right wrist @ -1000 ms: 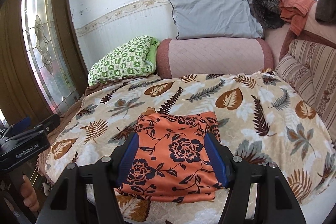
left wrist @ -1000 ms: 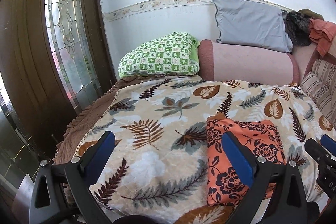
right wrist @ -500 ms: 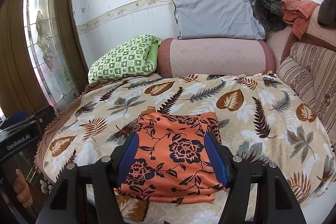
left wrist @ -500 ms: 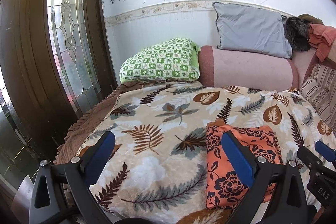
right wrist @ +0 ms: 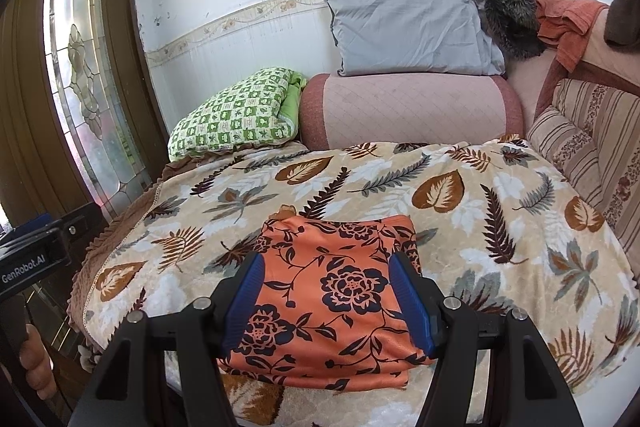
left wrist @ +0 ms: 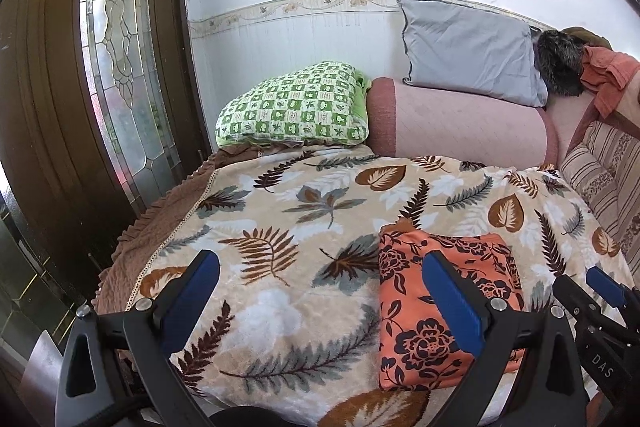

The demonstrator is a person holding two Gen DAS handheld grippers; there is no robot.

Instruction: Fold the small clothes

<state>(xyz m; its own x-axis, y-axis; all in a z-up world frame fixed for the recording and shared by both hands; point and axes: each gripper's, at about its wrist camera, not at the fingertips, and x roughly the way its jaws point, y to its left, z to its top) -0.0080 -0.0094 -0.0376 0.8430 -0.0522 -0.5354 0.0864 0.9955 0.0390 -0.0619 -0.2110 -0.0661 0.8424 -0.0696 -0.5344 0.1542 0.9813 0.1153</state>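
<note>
Since the orange floral garment (right wrist: 332, 291) already lies folded into a compact rectangle near the bed's front edge, on the leaf-print blanket (left wrist: 280, 211), we judge this fold finished and both tools held clear of it. Our right hand-held gripper (right wrist: 328, 303) hovers above the cloth, tilted downward, jaws moderately wide and gripping nothing. Our left hand-held gripper (left wrist: 320, 303) hangs wide and empty over bare blanket, beside the garment's left edge.
</note>
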